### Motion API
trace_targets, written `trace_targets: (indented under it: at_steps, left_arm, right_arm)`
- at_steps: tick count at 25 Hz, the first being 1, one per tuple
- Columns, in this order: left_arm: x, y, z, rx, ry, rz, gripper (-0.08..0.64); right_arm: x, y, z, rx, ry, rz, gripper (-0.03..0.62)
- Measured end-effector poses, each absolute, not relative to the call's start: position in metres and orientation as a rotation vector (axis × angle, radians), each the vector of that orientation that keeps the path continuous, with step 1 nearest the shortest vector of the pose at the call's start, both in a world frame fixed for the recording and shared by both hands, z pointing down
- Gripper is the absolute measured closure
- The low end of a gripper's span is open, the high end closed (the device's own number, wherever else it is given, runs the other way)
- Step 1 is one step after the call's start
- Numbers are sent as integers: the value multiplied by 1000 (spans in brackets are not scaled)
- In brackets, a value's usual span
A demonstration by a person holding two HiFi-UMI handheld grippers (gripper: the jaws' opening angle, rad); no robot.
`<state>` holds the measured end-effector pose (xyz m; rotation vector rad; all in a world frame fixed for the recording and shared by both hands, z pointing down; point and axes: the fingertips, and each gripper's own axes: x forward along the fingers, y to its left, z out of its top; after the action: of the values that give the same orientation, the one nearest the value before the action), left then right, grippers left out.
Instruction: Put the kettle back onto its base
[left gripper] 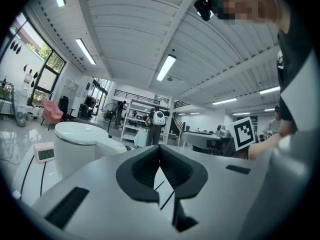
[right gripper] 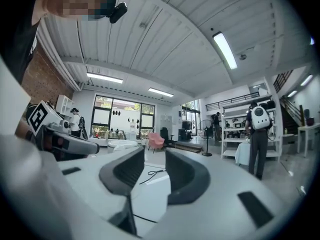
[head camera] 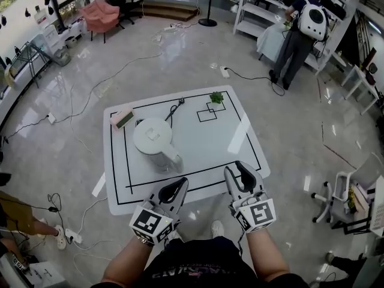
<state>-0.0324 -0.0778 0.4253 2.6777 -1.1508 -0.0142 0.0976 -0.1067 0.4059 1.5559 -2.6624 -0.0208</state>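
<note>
A white kettle (head camera: 153, 138) stands on the left half of the white table (head camera: 240, 143), with its handle (head camera: 172, 159) turned toward me. A black cable (head camera: 174, 111) runs from the table's far edge to the kettle's foot; I cannot make out a separate base. My left gripper (head camera: 176, 189) hovers at the near table edge just short of the handle, jaws shut and empty. In the left gripper view the kettle (left gripper: 75, 146) rises ahead to the left of the jaws. My right gripper (head camera: 240, 174) hangs open over the near edge further right, nothing between its fingers.
A small pink device with a green display (head camera: 123, 118) lies left of the kettle. A little green plant (head camera: 216, 97) and a black square outline (head camera: 207, 114) mark the far side. A person (head camera: 297, 35) stands by shelves at the back right. An office chair (head camera: 336, 197) is at right.
</note>
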Motion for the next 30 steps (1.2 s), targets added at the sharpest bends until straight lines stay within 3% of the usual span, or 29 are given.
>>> trace_targets:
  at_steps: [3,6,20,30]
  left_arm:
    - [-13,-74,419,2644,-1230,-7,555]
    - [1,-66,413,2605,-1319,-7,555]
    - [38,-7,426,2335,-1741,-50,555]
    - [14,29,425,2205,-1907,-77,555]
  right_arm:
    - [110,-109,402,1461,-2715,3,484]
    - [117,-108,397,1362,-2762,4,591]
    - [117,-68,409,755,-2948,-36,591]
    - [86,-41,423,573,-2967,22,591]
